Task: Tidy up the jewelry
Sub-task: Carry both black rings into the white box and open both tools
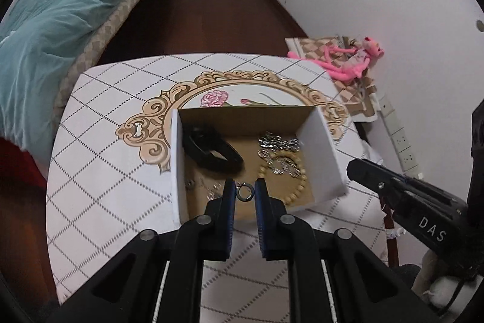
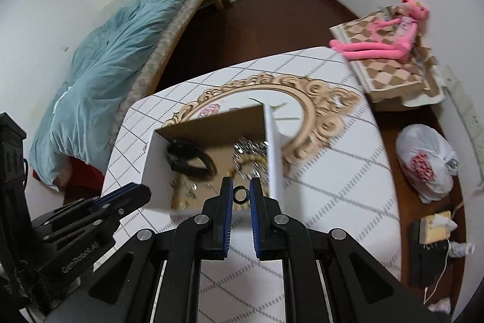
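A white cardboard box (image 1: 325, 153) with a brown inside stands on the table. It holds a black hair clip (image 1: 211, 150), silver chains (image 1: 279, 152), a beige bead bracelet (image 1: 298, 186) and small earrings (image 1: 208, 192). My left gripper (image 1: 244, 192) is shut on a small dark ring (image 1: 245, 192) over the box's near edge. My right gripper (image 2: 241, 194) is shut on another dark ring (image 2: 240, 194) over the same box (image 2: 273, 153). Each gripper shows in the other's view, the right one (image 1: 378, 174) beside the box, the left one (image 2: 121, 196) at its left corner.
The table (image 1: 106, 186) has a white diamond-pattern cloth with a gold floral medallion. A bed with a teal quilt (image 1: 45, 29) lies left. A pink plush toy (image 1: 354, 59) rests on a checkered box at right. A white plastic bag (image 2: 426, 162) sits on the floor.
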`<state>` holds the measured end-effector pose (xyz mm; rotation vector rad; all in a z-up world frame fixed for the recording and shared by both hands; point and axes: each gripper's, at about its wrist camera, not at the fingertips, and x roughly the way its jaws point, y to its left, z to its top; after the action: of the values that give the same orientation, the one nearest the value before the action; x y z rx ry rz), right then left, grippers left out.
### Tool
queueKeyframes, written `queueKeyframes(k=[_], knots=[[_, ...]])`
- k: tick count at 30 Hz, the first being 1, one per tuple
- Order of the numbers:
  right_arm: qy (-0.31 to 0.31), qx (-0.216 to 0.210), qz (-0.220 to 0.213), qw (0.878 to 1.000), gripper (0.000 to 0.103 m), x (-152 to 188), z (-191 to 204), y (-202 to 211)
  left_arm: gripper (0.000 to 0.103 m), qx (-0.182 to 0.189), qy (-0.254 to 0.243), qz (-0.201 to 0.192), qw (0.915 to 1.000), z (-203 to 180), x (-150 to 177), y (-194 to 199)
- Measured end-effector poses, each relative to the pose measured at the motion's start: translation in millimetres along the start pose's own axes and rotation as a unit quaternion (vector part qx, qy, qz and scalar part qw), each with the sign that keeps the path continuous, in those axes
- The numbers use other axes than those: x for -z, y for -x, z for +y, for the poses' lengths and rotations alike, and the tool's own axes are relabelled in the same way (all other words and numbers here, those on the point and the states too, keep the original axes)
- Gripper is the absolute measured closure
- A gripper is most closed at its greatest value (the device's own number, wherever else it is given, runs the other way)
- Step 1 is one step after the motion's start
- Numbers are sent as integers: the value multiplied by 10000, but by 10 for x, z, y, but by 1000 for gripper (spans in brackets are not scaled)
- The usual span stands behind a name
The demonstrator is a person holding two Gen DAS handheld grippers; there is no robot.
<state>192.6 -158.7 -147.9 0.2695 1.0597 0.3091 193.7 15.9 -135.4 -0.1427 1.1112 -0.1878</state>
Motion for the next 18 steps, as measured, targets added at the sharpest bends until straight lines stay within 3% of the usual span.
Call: queueKeyframes(k=[7, 10, 12, 14, 16, 18], knots=[[-68, -72, 740, 9972, 91, -235, -22, -471, 90, -34, 289, 248, 9993, 149, -225, -159], [-162, -91, 873, 9960, 90, -284, -34, -525, 85, -282, 387, 280, 9985, 185, -310, -153], [-150, -82, 848, 9963, 89, -300, -36, -496, 66, -362, 394, 218, 9983, 205, -328, -117], [-84, -21, 771, 9970, 81, -313, -18, -432, 36, -398, 453, 102, 9981, 244, -326, -50], [-4, 73, 694, 9976, 66, -321, -4, -369, 34, -466, 478, 52, 9978, 274, -320, -8], [59, 220, 649, 9976, 65, -304, 0, -307, 34, -617, 525, 22, 9967, 320, -275, 38]])
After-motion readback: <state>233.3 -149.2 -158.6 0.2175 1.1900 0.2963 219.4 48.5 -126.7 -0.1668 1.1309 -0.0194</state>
